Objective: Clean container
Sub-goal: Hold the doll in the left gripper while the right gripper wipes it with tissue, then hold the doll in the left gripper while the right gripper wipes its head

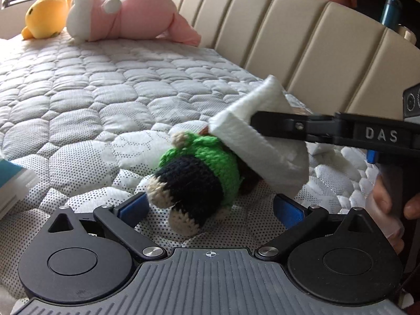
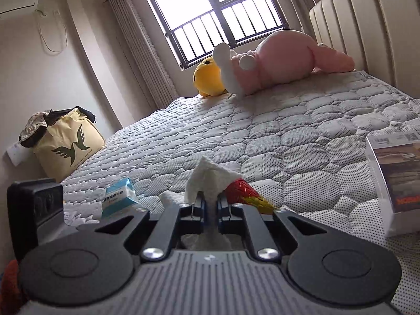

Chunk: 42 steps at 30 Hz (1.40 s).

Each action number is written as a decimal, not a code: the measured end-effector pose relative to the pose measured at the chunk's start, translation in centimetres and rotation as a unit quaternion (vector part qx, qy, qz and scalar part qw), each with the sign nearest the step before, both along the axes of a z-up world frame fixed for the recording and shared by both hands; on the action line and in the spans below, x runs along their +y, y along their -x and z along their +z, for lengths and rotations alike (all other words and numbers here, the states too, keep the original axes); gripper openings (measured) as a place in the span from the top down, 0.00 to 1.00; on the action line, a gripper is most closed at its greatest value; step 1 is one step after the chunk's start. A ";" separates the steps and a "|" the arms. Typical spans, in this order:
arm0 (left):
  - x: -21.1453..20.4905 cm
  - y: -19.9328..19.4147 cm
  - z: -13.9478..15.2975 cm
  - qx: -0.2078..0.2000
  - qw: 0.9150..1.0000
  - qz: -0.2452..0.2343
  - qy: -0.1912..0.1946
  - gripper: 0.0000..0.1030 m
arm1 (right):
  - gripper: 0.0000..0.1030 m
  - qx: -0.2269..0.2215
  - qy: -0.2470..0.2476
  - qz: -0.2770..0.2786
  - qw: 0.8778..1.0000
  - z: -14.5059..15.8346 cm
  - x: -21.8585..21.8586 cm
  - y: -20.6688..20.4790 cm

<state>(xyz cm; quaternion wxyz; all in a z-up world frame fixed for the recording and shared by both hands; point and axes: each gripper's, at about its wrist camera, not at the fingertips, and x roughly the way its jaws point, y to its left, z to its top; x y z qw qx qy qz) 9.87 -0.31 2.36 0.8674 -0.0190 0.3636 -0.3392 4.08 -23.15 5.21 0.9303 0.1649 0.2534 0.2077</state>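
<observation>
Bed (image 2: 275, 136) had a grey-white quilted cover with a pebble stitch pattern, beige padded headboard (image 1: 302, 39) along its right side. At the far end lay a yellow plush (image 2: 207, 78) and, touching it on the right, a pink-and-white plush rabbit (image 2: 275, 63). Nearer, a green, navy and cream crocheted toy (image 1: 194, 178) lay on the cover, a blue-white tissue pack (image 2: 119, 197) near left, a clear-cased box (image 2: 396, 178) right, a red-and-gold shiny piece (image 2: 245, 193) centre.

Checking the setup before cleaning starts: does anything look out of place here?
Yes. The knitted doll lies tipped over on the mattress, its head hidden under the white tissue clamped in the right gripper.
</observation>
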 end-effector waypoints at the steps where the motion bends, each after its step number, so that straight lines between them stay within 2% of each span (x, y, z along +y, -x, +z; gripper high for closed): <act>1: 0.2 -0.1 0.1 0.004 1.000 -0.003 0.004 0.00 | 0.91 0.002 -0.001 0.004 1.000 0.0 -0.2 0.3; 7: 1.6 -0.5 0.5 0.025 0.999 -0.024 0.029 0.00 | 0.89 0.028 0.004 0.030 0.999 -1.1 -0.1 1.8; 9: 3.5 -1.1 0.9 0.042 0.996 -0.011 0.081 0.00 | 0.87 0.042 -0.002 0.033 0.999 -1.7 0.0 1.8; 11: 5.7 -2.2 0.5 0.078 0.985 0.016 0.155 0.00 | 0.84 0.065 -0.014 0.033 0.997 -2.4 0.2 1.5; 12: 6.8 -2.9 0.0 0.102 0.975 0.030 0.193 0.00 | 0.85 0.075 -0.019 0.037 0.996 -2.7 0.6 1.3; 13: 7.6 -3.6 -0.9 0.137 0.962 0.042 0.232 0.00 | 0.86 0.082 -0.023 0.048 0.995 -3.1 1.1 1.2; 14: 8.1 -4.2 -1.7 0.167 0.950 0.050 0.258 0.00 | 0.86 0.086 -0.030 0.063 0.994 -3.2 1.7 1.1; 15: 8.3 -4.6 -2.4 0.185 0.943 0.054 0.272 0.00 | 0.86 0.088 -0.040 0.081 0.992 -3.2 2.4 1.1; 16: 8.3 -4.7 -2.5 0.188 0.941 0.057 0.275 0.00 | 0.86 0.090 -0.046 0.099 0.990 -3.2 3.1 1.1; 19: 7.7 -4.6 -2.5 0.179 0.942 0.063 0.277 0.00 | 0.86 0.084 -0.019 0.112 0.990 -3.2 4.9 1.1; 22: 7.0 -4.8 -2.7 0.174 0.941 0.071 0.281 0.00 | 0.86 0.090 -0.017 0.091 0.992 -3.5 3.9 1.1; 26: 6.1 -5.0 -2.9 0.168 0.940 0.083 0.286 0.00 | 0.86 0.080 -0.017 0.027 0.996 -3.3 0.3 1.9; 29: 5.4 -5.2 -2.9 0.163 0.939 0.094 0.288 0.00 | 0.86 0.082 -0.036 -0.021 0.996 -3.3 -2.7 2.3; 30: 5.0 -5.1 -2.7 0.154 0.943 0.091 0.281 0.00 | 0.86 0.079 -0.042 -0.035 0.995 -3.2 -3.8 2.6; 32: 3.9 -4.5 -2.2 0.124 0.956 0.064 0.259 0.00 | 0.86 0.072 -0.054 -0.057 0.994 -2.8 -5.5 3.1; 35: 1.3 -2.7 -1.6 0.102 0.972 -0.029 0.209 0.00 | 0.86 0.062 -0.067 -0.081 0.993 -2.0 -7.5 3.8; 39: -1.6 0.0 -1.0 0.077 0.984 -0.079 0.141 0.00 | 0.86 0.021 -0.071 -0.089 0.993 0.3 -8.6 5.0; 42: -3.4 1.9 -0.6 0.046 0.990 -0.101 0.091 0.00 | 0.86 -0.011 -0.070 -0.069 0.995 2.7 -8.2 5.1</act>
